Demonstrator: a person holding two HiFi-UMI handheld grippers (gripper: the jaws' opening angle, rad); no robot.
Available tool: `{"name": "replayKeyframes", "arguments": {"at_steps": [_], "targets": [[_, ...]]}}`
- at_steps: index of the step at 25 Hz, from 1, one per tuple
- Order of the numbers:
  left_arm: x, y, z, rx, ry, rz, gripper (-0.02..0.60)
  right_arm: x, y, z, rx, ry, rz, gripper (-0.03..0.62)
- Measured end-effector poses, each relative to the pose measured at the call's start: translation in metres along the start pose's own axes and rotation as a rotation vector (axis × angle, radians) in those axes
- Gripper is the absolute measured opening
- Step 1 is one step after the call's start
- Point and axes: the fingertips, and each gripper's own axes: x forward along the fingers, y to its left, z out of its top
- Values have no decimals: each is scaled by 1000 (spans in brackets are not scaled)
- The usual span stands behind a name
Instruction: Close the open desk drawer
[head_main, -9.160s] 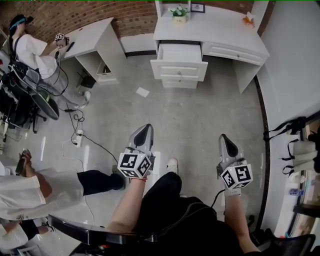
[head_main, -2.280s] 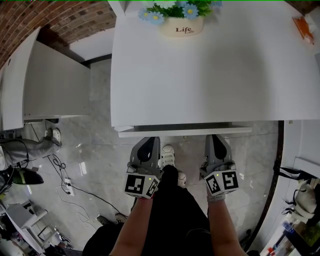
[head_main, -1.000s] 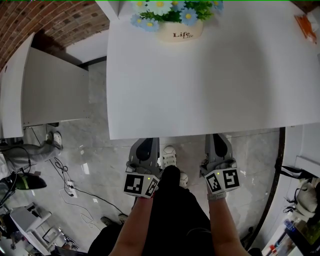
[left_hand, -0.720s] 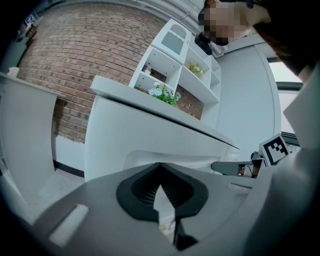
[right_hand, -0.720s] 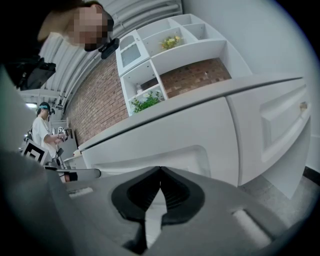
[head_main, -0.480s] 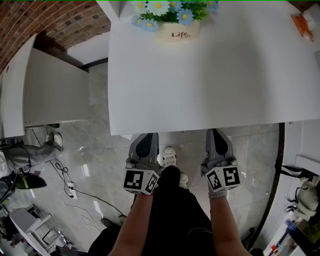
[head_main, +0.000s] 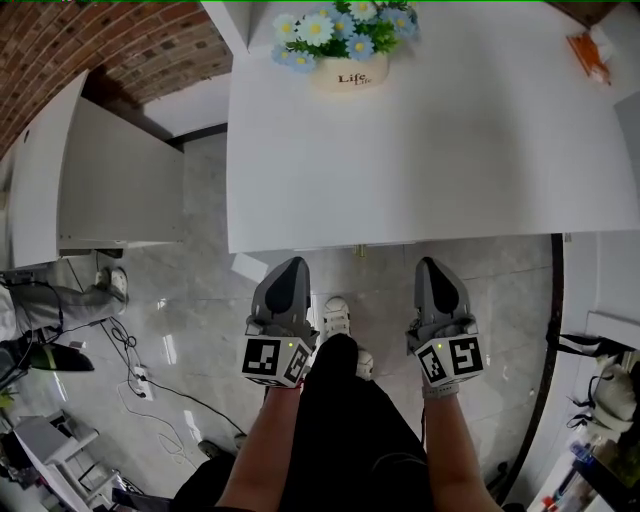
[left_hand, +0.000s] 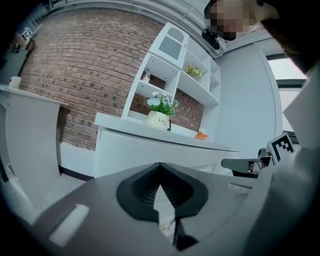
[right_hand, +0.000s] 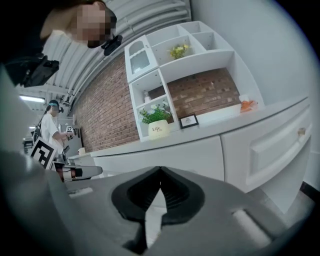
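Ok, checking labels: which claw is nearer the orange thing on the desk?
Right. The right claw is just off the desk, diagonally left of the orange thing; the left claw is further left.

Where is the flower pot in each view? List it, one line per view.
Head view: flower pot top centre, on the desk.
Left gripper view: flower pot near the centre.
Right gripper view: flower pot near the centre.
Shared landmark: orange object, right of the pot.

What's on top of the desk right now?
A flower pot at its back edge and a small orange thing at the back right corner. In the head view the desk top hides the drawer fronts beneath it.
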Motion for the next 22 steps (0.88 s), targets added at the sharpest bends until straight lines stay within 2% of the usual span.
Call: {"name": "replayKeyframes", "arguments": {"at_steps": [5,12,22], "targets": [[-10,-14,29,26,-34,-9,3,-14,6,31,-69,-22,30,-1],[-24,-24,73,44,-94,-15,3,-31,8,78,-114,-66,42,-2],[-55,-57,127,78,-134,-45,3,-67,20,138,-158,-117,73,-2]]}}
